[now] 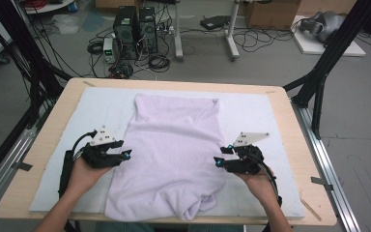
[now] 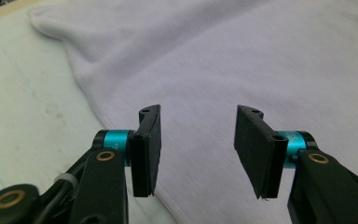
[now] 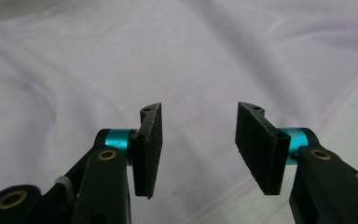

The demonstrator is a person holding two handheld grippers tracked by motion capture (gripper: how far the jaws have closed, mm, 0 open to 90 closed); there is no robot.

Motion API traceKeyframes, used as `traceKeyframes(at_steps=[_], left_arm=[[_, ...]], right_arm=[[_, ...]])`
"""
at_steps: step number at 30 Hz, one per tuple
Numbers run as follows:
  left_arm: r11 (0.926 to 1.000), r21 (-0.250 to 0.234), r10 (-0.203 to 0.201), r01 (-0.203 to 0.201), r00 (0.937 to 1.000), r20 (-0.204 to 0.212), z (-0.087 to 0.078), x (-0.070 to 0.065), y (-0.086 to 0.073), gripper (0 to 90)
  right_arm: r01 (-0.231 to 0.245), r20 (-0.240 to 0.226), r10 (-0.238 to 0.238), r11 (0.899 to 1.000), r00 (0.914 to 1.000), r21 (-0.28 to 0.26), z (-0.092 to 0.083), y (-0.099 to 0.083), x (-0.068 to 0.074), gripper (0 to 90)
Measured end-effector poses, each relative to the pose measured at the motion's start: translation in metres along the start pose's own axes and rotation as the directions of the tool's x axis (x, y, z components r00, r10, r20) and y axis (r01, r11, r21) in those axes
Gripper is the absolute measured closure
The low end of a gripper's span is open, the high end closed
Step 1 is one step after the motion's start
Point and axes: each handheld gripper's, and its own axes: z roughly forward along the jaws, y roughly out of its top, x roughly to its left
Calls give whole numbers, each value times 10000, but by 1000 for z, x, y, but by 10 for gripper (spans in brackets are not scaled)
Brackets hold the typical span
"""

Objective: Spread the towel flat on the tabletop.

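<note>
Two grippers flank a lavender towel (image 1: 174, 154) that lies folded on a pale mat (image 1: 256, 111) covering the wooden table (image 1: 48, 130).

Left gripper (image 1: 125, 154): held in the person's left hand (image 1: 84, 176), positioned at the towel's left edge, tips pointing inward. Jaws spread apart with nothing between them; the left gripper view shows towel fabric (image 2: 242, 65) beneath the gap and bare mat (image 2: 23, 102) off to the side.

Right gripper (image 1: 218, 161): held in the right hand (image 1: 258, 183), positioned at the towel's right edge. Jaws likewise spread and holding nothing, above creased fabric (image 3: 168, 56).

Towel condition: far edge lies flat; near right corner is bunched into a roll by the table's front edge.
</note>
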Motion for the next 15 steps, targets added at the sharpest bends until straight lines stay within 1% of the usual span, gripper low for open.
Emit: traceKeyframes(at_steps=[1,2,3,4,6,7,8,9,10,11,12,13,14,15], left_arm=[[10000,11,-45,45,9999,126,0,-3,-6,531],[9999,120,-100,97,9995,295,-1,-6,-10,543],[9996,280,-70,60,9994,352,-1,-8,-14,545],[9997,231,-65,54,9989,470,-1,-11,-18,546],[9992,382,-156,129,9973,722,0,-12,-25,552],[9986,501,-207,168,9967,782,1,-12,-28,553],[9976,677,-179,126,9968,783,3,-12,-30,569],[9962,864,-206,136,9966,802,5,-12,-33,606],[9946,1035,-151,66,9966,811,7,-12,-35,671],[9965,839,-80,15,9970,773,7,-13,-36,703],[9965,830,-144,71,9961,870,7,-12,-36,757],[9965,837,-122,49,9961,869,8,-12,-36,805],[9964,845,-111,40,9964,838,8,-13,-35,840],[9963,864,-98,24,9962,862,9,-13,-34,855]], right_arm=[[-48,-163,49,10000,9999,61,2,-5,4,514],[-35,-357,41,9999,9994,160,4,-10,8,514],[-4,-494,15,9998,9988,218,7,-14,11,515],[-7,-603,25,9996,9982,299,9,-17,15,516],[-18,-886,65,9986,9960,537,16,-22,19,519],[-11,-1062,92,9971,9943,756,20,-24,22,532],[95,-1094,2,9961,9940,880,23,-26,24,548],[152,-1093,-34,9941,9940,1075,26,-27,25,569],[208,-1134,-71,9926,9935,1197,29,-28,26,607],[207,-1226,-40,9907,9925,1348,32,-28,26,662],[281,-1260,-103,9898,9920,1399,34,-29,27,715],[363,-1233,-199,9906,9922,1317,35,-29,27,792],[336,-1342,-156,9906,9908,1328,36,-29,26,854],[306,-1562,-91,9903,9877,1357,37,-29,25,868]])
